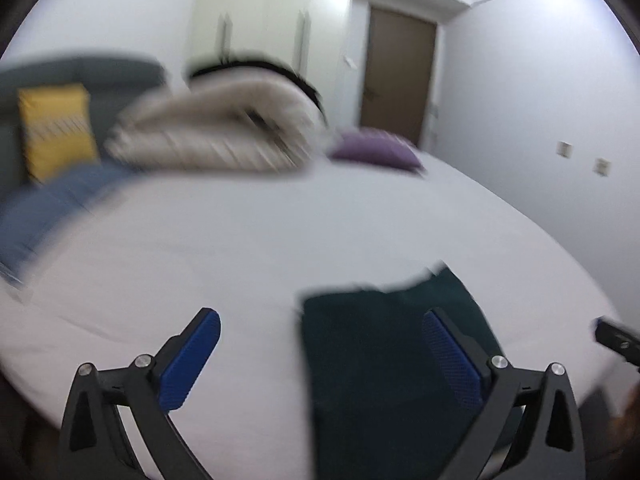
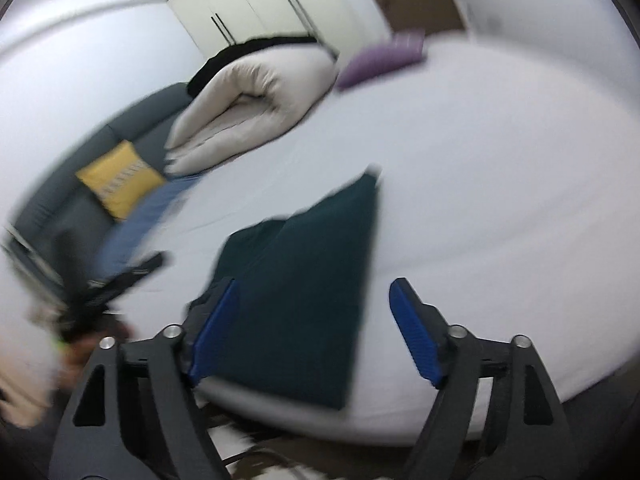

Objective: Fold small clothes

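One bed with a pale sheet fills most of both views. On its far side lies one cream duvet, folded into a thick roll, with a strip of black showing along its far edge. Left of the duvet sits one grey sofa carrying one yellow cushion, and one blue cloth lies just in front of it. One purple pillow rests at the far end of the bed, to the right of the duvet. Beyond it stand a white wardrobe and one brown door.

The single dark green garment lies flat on the near part of the sheet, folded into a rough rectangle, close to the bed's near edge.

The left gripper hangs above the sheet with its two blue pads spread very wide and nothing between them; the garment lies below its right finger. The right gripper is also spread apart, above the garment, gripping nothing.
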A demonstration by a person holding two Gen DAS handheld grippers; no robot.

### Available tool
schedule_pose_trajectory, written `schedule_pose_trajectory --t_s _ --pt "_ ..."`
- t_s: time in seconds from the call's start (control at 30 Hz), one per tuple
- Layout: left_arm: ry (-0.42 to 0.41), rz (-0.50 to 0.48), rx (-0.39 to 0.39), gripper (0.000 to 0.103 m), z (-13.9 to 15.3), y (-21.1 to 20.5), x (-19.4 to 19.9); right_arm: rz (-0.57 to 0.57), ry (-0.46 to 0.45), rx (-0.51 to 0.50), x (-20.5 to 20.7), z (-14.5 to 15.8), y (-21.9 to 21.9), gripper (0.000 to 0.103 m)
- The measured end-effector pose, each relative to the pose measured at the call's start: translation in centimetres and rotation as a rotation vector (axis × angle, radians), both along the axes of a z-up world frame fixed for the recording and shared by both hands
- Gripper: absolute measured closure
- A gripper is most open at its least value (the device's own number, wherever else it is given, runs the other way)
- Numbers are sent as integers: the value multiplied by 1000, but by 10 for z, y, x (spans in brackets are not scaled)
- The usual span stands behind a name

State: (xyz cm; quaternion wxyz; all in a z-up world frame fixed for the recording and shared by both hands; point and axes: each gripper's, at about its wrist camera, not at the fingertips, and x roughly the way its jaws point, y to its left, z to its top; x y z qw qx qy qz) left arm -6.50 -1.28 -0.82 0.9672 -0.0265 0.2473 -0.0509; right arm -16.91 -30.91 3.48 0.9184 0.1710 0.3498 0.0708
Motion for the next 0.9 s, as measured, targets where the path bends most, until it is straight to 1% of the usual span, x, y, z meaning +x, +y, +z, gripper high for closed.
schedule_pose_trajectory --t_s 0.07,0.1,0.13,0.17,0.23,0.27,0.3,0.33,0.37,0.4,0.43,0.47,0.53,0.57,0.6,0.63,0.67,0.7,0.73,0.77,0.8,0.83,0.87,0.9 --pt "-73 60 23 0 19 0 -19 -22 -51 -137 -8 21 14 18" --pt "-104 83 28 0 28 1 -28 -32 -80 -187 -12 31 20 10" --pt "-144 102 32 0 35 1 -37 -38 -107 -213 -15 41 25 7" --pt "-183 118 42 0 41 0 -43 -35 -143 -222 -18 50 35 7" --pt "-238 147 83 0 59 -3 -56 -13 -206 -218 -27 70 42 3" --pt "-228 137 82 0 65 -1 -58 -18 -218 -221 -29 78 44 2" --pt "-178 106 96 0 73 -1 -56 -32 -226 -222 -31 87 46 2" --pt "-129 79 145 0 78 -3 -52 -45 -233 -216 -31 95 47 0" --pt "-113 65 185 0 81 -5 -51 -60 -239 -196 -33 103 45 0" --pt "-140 80 225 0 86 -7 -53 -62 -241 -180 -35 112 44 0" --pt "-164 97 238 0 89 -8 -57 -56 -240 -161 -34 118 43 0" --pt "-187 124 228 0 92 -6 -59 -41 -237 -132 -35 124 42 0" --pt "-158 112 170 0 93 -2 -58 -7 -219 -86 -37 134 40 0" --pt "-112 90 132 0 90 -1 -52 -1 -210 -85 -35 141 45 0" --pt "-74 87 116 0 86 -2 -47 4 -197 -95 -34 145 48 0" --pt "-40 91 116 0 80 -3 -42 7 -185 -107 -32 146 51 0" --pt "1 96 133 0 70 -6 -34 5 -172 -123 -32 148 55 0" --pt "24 94 142 0 65 -11 -37 -1 -158 -139 -31 149 59 0" --pt "61 88 150 0 55 -14 -31 -3 -152 -142 -30 150 62 0" --pt "112 77 146 0 43 -16 -23 -9 -148 -139 -30 149 64 0" --pt "138 64 137 0 34 -17 -19 -20 -144 -144 -29 148 66 0" --pt "190 43 118 0 21 -18 -12 -34 -132 -157 -27 145 67 0" --pt "226 34 105 0 11 -18 -8 -49 -105 -182 -23 141 69 0" --pt "244 32 100 0 4 -19 -9 -62 -63 -219 -18 133 72 0"
